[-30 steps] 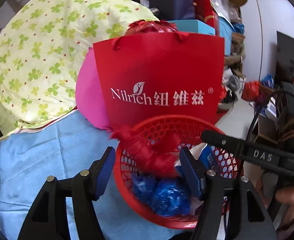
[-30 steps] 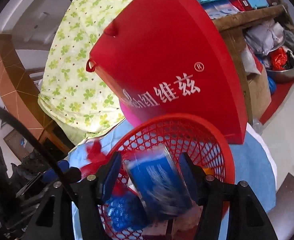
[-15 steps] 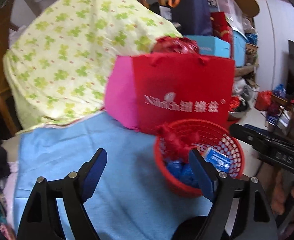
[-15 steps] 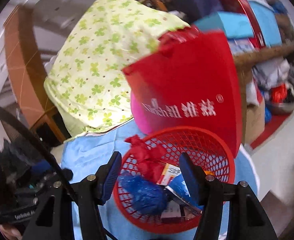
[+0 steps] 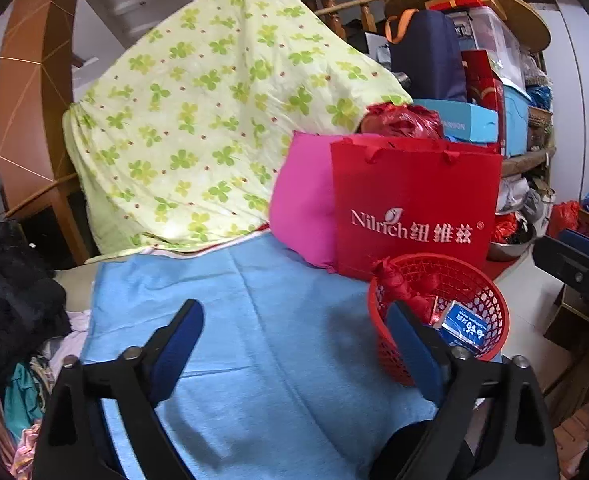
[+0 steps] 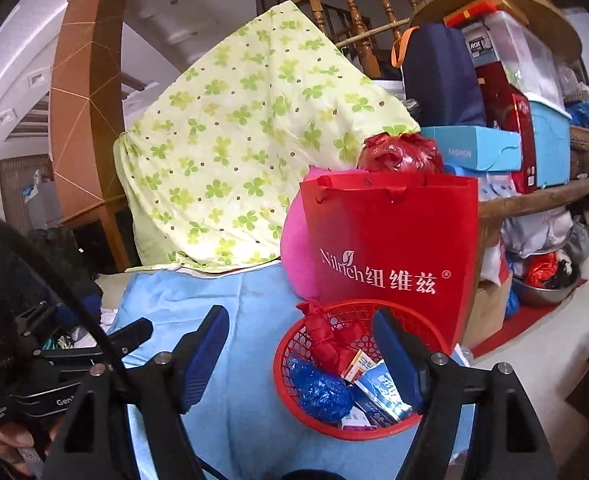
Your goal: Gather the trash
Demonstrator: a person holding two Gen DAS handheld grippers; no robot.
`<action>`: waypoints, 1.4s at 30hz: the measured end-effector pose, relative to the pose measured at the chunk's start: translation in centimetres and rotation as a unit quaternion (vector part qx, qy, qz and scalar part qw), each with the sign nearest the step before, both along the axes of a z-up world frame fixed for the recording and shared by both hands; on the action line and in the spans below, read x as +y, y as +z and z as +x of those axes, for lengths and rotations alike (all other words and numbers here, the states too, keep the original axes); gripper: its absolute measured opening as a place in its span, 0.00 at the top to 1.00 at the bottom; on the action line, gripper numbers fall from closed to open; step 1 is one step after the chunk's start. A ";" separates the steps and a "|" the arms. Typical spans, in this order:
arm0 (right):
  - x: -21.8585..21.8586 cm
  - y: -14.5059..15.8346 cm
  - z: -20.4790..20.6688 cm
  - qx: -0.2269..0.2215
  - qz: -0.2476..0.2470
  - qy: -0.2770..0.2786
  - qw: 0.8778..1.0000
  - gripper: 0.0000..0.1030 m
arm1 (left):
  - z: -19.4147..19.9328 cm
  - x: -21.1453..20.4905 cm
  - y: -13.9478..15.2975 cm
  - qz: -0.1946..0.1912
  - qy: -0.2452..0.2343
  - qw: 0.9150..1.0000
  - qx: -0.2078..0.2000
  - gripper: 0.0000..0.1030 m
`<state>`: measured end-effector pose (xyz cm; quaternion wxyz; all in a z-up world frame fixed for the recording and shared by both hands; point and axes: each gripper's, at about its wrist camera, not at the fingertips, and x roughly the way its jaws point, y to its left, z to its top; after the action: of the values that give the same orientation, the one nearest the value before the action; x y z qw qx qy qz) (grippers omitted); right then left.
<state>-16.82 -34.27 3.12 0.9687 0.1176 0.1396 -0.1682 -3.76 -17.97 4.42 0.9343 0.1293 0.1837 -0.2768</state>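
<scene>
Trash gathered in red mesh basket (image 6: 358,368) on blue-clothed table (image 5: 262,320), at five o'clock of the cloth: red bag (image 6: 326,340), blue bag (image 6: 320,394), printed packets (image 6: 378,392) dropped inside. Red gift bag (image 6: 394,248) upright at basket's twelve o'clock. Left gripper (image 5: 294,344) and right gripper (image 6: 300,360) empty, jaws just opened wide, apparently after release.

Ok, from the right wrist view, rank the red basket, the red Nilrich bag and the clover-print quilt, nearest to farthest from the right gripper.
1. Red basket, just past the open right gripper, low centre-right.
2. Red Nilrich bag, upright behind the basket.
3. Clover-print quilt, draped farthest back, upper left.
</scene>
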 end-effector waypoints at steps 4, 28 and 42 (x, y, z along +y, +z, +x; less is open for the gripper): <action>0.7 0.7 -1.4 0.011 -0.007 -0.018 1.000 0.25 | -1.4 1.3 1.0 -0.003 0.008 1.000 -0.015 0.08; 4.6 2.9 -4.9 0.029 -0.048 -0.020 0.998 0.25 | -5.4 3.7 3.9 0.021 0.052 0.998 -0.040 0.07; 5.8 2.5 -4.1 0.041 -0.046 0.001 0.998 0.25 | -5.8 4.8 3.8 0.028 0.070 0.996 -0.042 0.07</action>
<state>-20.94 -28.45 5.57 0.9667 0.0660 0.1714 -0.1784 -9.53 -13.15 8.26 0.9542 0.1536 0.1610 -0.1998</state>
